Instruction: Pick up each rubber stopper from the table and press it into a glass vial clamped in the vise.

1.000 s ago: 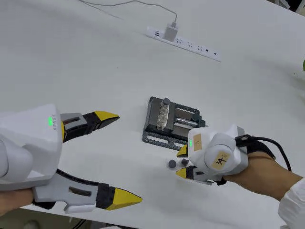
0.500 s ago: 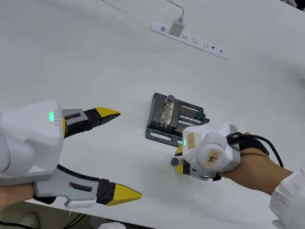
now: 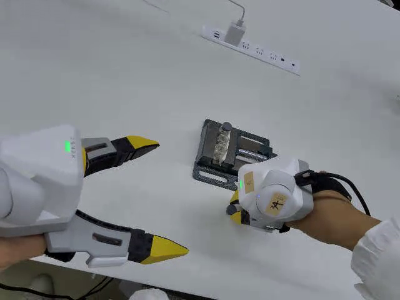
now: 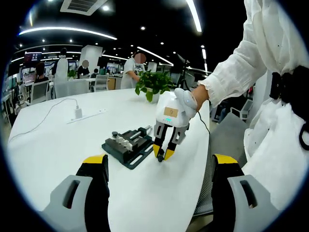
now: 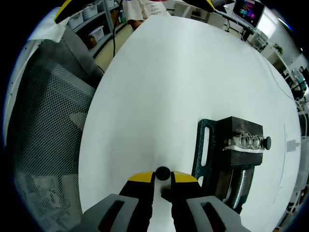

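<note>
Rubber stopper, small, dark and round, sits on the white worktop just beside the vise, pinched between the narrowed tips of the right gripper (a second ago it lay bare before wider jaws). The left gripper hovers wide open.

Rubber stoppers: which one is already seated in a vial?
The rubber stopper capping the end vial clamped in the vise. The other stopper lies on the table at the tips of the right hand-held gripper.
</note>
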The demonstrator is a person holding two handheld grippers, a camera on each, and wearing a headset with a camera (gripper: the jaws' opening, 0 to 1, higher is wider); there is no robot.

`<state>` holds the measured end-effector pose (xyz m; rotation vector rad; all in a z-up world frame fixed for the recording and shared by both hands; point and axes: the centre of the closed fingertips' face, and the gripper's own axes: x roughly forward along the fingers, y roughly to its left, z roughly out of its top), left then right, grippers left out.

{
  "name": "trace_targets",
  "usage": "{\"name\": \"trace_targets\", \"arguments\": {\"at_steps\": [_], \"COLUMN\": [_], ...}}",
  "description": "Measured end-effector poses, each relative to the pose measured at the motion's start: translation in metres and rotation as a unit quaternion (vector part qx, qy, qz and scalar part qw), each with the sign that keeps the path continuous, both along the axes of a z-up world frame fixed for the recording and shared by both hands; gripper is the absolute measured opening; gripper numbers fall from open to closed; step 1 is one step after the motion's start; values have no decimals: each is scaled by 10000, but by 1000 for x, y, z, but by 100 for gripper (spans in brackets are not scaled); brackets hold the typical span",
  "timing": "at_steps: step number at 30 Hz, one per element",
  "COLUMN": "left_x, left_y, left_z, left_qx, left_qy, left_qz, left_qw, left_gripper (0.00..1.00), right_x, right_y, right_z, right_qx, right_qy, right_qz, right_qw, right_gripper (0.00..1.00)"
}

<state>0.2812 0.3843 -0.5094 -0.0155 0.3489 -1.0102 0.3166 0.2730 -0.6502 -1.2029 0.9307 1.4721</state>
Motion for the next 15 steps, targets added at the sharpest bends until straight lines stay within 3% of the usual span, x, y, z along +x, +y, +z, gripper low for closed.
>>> {"name": "trace_targets", "arguments": {"at_steps": [15], "left_x": [2], "left_y": [-1], "left_z": [-1], "left_qx": [-16], "left_qy": [15], "left_qz": [1], "left_qw": [10000], "left_gripper": [86], "right_x": [0], "right_y": [0], "right_z": [-1], "right_qx": [4], "right_qy": [21], "right_qz": [-8], "right_qw": [10000], "right_gripper": [9]}}
